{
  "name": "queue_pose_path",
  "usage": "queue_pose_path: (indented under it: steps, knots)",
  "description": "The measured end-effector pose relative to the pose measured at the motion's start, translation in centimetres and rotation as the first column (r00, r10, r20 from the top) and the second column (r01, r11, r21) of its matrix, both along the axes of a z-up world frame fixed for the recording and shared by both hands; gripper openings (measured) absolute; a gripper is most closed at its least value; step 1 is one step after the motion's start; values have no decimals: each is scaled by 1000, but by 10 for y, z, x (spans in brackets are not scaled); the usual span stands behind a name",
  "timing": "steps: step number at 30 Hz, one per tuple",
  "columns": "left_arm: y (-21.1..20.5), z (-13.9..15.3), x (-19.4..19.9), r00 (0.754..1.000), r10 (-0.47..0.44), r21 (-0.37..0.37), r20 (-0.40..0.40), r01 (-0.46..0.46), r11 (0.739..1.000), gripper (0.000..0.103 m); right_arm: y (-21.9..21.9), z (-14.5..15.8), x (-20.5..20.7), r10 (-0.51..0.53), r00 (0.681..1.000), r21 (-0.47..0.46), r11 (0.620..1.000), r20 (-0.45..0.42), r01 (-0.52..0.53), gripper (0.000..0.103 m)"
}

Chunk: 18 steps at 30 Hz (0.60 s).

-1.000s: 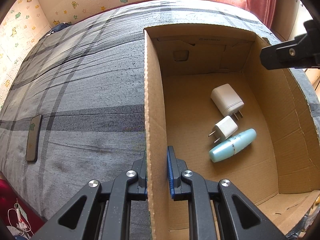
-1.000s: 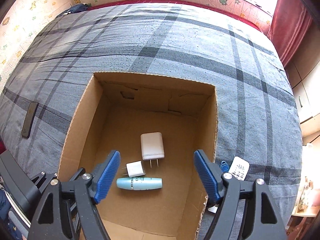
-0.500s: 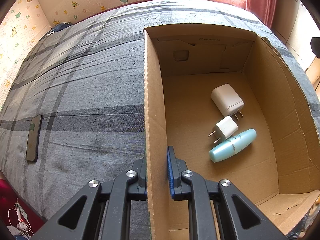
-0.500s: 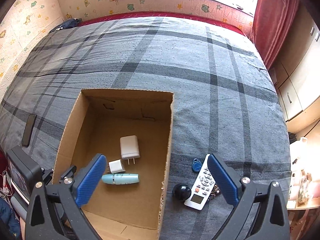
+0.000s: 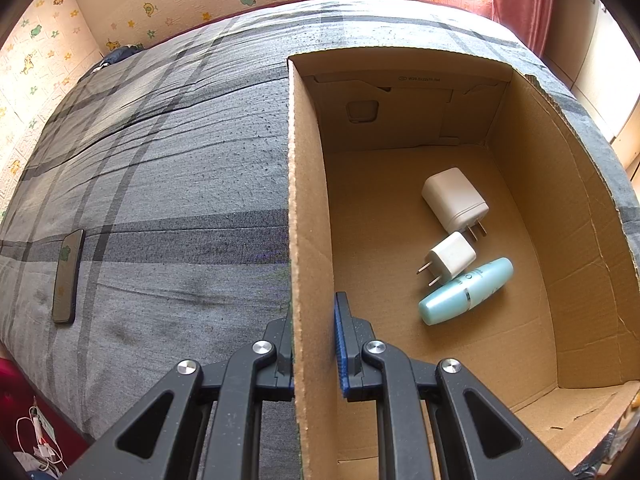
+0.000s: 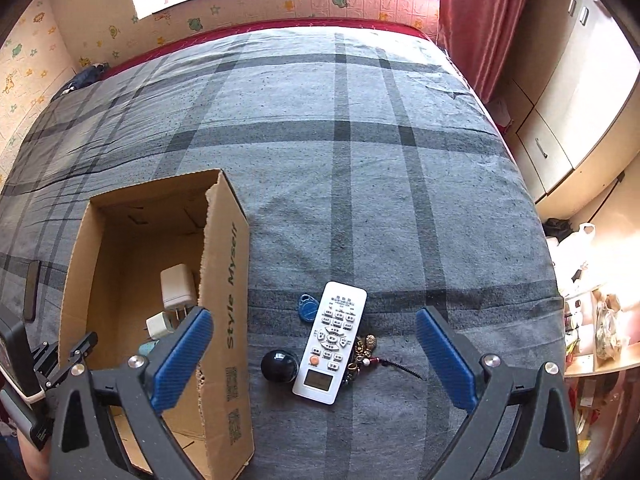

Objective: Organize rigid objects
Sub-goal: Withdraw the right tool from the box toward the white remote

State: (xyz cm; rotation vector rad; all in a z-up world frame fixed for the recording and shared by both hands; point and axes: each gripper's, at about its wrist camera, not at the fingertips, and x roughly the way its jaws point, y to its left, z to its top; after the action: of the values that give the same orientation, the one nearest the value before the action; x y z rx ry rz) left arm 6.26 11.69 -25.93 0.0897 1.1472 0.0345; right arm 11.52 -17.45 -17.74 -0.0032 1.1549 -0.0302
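- The left gripper (image 5: 312, 344) had its jaws closed on the left wall of the box (image 5: 308, 200), one finger outside and one inside, steadying it on the bed (image 6: 360, 160).
- The right gripper (image 6: 314, 354) hung over the loose items beside the box, jaws wide apart and holding nothing.
- Already in the box: a large charger (image 5: 454, 198), a small charger (image 5: 450, 256) and a teal tube (image 5: 466, 292), grouped toward the right half of the floor.
- Not yet boxed, on the bed just right of the box: a remote (image 6: 330, 338), a black ball (image 6: 279, 365) touching its left edge, a blue fob (image 6: 307, 307) at its upper left, and a key bunch (image 6: 362, 350) against its right edge.
- Handling, as judged: the remote looked light and stiff, with smooth plastic sides; the best hold would be across its narrow width near mid-length.
- The ball looked hard and glossy, likely to roll or squirt out of the jaws; it should be gripped across its widest part.
- The keys were loose and could drag or snag when the remote was lifted.
- Edges: the right box wall was torn along its rim and stood between the items and the box floor; any carry had to clear it.
- Room: the left and near parts of the box floor were bare, and the soft bed would give under a downward press.
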Motion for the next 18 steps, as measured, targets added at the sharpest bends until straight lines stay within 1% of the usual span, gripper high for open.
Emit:
queue_pose_path:
  steps: [5,9,14,18]
  knots:
    - [0,0,0,1000,1,0,0,-1,1000,15,-26,-17,-3,-55,998,-4,998,-24,55,103]
    - [0,0,1,1000,1,0,0,-1,1000,15,-41,-37,-8,-77,996,-4,997,-45,77,103]
    - [0,0,1,1000,0,1,0,0,1000,15,-53,-63,-13,-101,992,2,995,-72,101,103]
    - [0,0,1,1000,1,-1,-1,-1,1000,15,-58,-77,-15,-115,990,6,993,-86,116,103]
